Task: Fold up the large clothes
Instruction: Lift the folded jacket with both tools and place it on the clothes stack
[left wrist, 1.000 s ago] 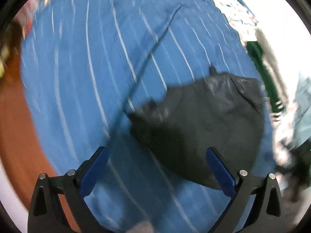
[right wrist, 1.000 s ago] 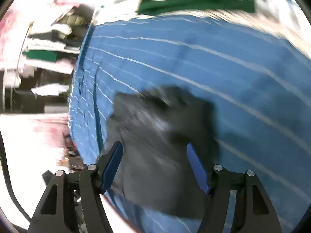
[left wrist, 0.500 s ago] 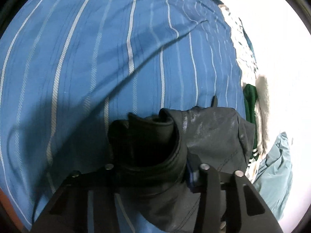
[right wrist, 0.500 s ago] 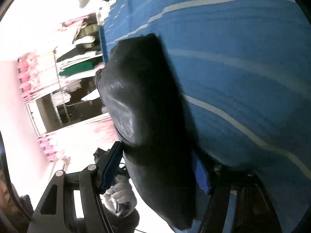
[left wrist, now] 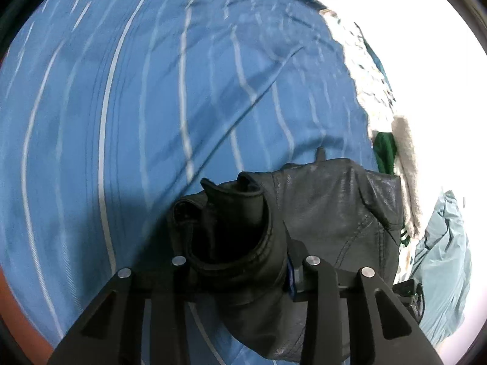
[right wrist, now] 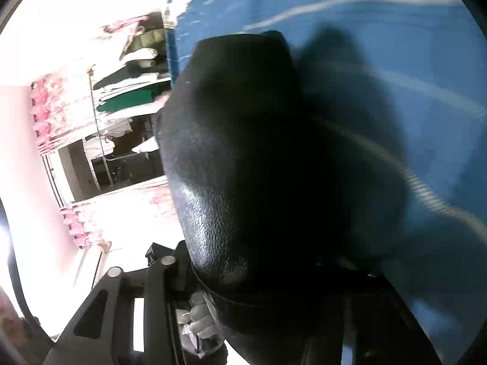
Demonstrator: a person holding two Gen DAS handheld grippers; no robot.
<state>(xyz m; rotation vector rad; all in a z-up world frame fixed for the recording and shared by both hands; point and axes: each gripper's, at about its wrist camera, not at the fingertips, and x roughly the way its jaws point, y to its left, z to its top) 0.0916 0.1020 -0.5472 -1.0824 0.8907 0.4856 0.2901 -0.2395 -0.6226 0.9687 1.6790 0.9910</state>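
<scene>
A folded black leather garment (left wrist: 328, 213) lies on a blue sheet with white stripes (left wrist: 137, 106). My left gripper (left wrist: 237, 261) is shut on a bunched, rolled edge of the garment at its near left side. In the right wrist view the same black garment (right wrist: 243, 158) fills the middle and hangs over the sheet (right wrist: 395, 30). My right gripper (right wrist: 258, 273) is shut on its other edge; its fingertips are hidden under the leather.
A pile of other clothes, green (left wrist: 385, 152), white and pale blue (left wrist: 441, 258), lies at the sheet's right edge. The right wrist view shows a clothes rack (right wrist: 127, 97) and pink curtains (right wrist: 48, 115) past the sheet's edge. A gloved hand (right wrist: 201, 325) shows below.
Both grippers went from open above the garment to shut on its edges. The right gripper has lifted its side, so the leather now fills its view.
</scene>
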